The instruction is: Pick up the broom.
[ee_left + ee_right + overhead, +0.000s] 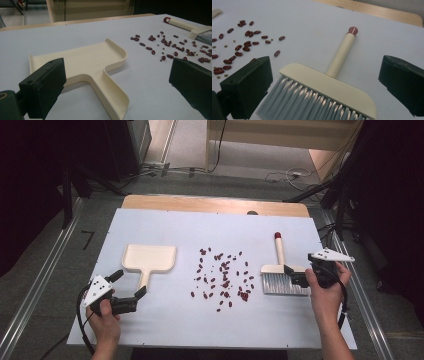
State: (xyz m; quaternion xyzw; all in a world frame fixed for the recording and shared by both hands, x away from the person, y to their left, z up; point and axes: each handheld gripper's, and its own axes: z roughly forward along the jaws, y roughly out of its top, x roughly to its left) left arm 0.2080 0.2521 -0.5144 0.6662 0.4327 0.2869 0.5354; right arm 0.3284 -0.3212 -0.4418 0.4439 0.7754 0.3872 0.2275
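Observation:
A cream dustpan (150, 258) lies flat at the table's left, handle toward me. My left gripper (128, 283) is open by the handle's end; in the left gripper view the dustpan (82, 60) handle runs between the spread jaws of that gripper (117, 87), untouched. Several dark red beans (222, 275) lie scattered in the middle. At the right lies a cream brush (282, 272) with grey bristles and a red-tipped handle pointing away. My right gripper (295, 276) is open at its head; in the right gripper view the brush (332, 85) head sits between the jaws of the gripper (325, 83).
A light grey sheet (165, 320) covers the table, with a wooden strip (215, 204) along the far edge. Beans (170, 47) and the brush (200, 32) show to the right in the left gripper view. Metal rails and cables run on the floor on both sides.

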